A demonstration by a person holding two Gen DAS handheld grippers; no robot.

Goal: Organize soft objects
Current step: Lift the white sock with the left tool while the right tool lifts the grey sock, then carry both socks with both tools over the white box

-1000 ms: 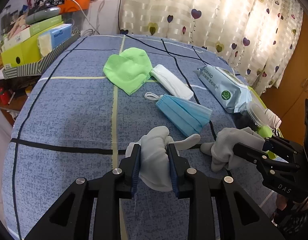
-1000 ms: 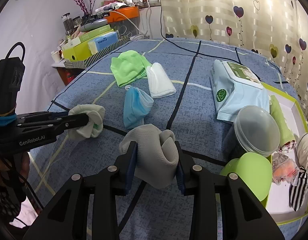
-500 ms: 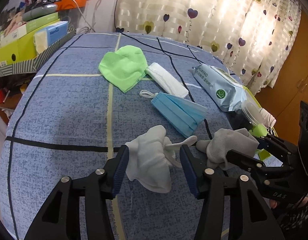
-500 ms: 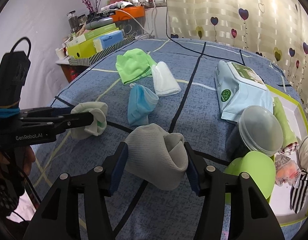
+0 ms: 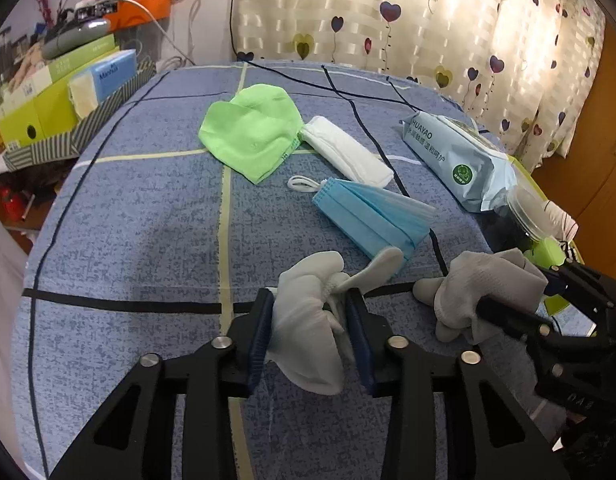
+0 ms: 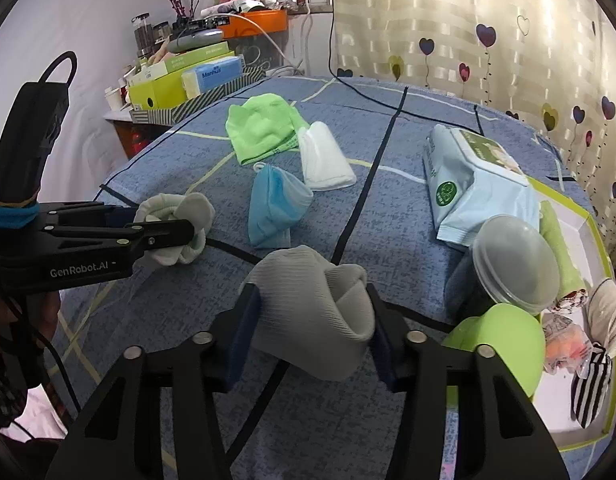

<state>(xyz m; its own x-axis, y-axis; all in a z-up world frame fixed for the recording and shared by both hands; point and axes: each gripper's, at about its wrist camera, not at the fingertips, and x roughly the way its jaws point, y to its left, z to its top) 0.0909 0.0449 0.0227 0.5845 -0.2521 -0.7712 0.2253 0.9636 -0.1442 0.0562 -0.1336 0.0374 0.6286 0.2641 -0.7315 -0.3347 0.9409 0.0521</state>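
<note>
A white glove (image 5: 311, 320) lies between the fingers of my left gripper (image 5: 309, 338), whose jaws stand apart around it. It also shows in the right wrist view (image 6: 176, 232). A grey glove (image 6: 319, 312) sits loose between the spread fingers of my right gripper (image 6: 313, 344); it shows in the left wrist view too (image 5: 483, 292). Both rest on the blue bedspread (image 5: 148, 220). Further back lie a blue face mask (image 5: 371, 216), a green cloth (image 5: 252, 136) and a folded white cloth (image 5: 347, 156).
A wet-wipes pack (image 6: 471, 184), a lidded clear cup (image 6: 511, 268) and a green bowl (image 6: 499, 344) stand at the right. A green-rimmed white tray (image 6: 579, 216) holds rolled socks. Boxes (image 5: 56, 92) crowd the far left side table.
Both grippers have opened from a tight grip on their gloves and now stand wider around them. The gloves have slumped looser onto the bedspread.
</note>
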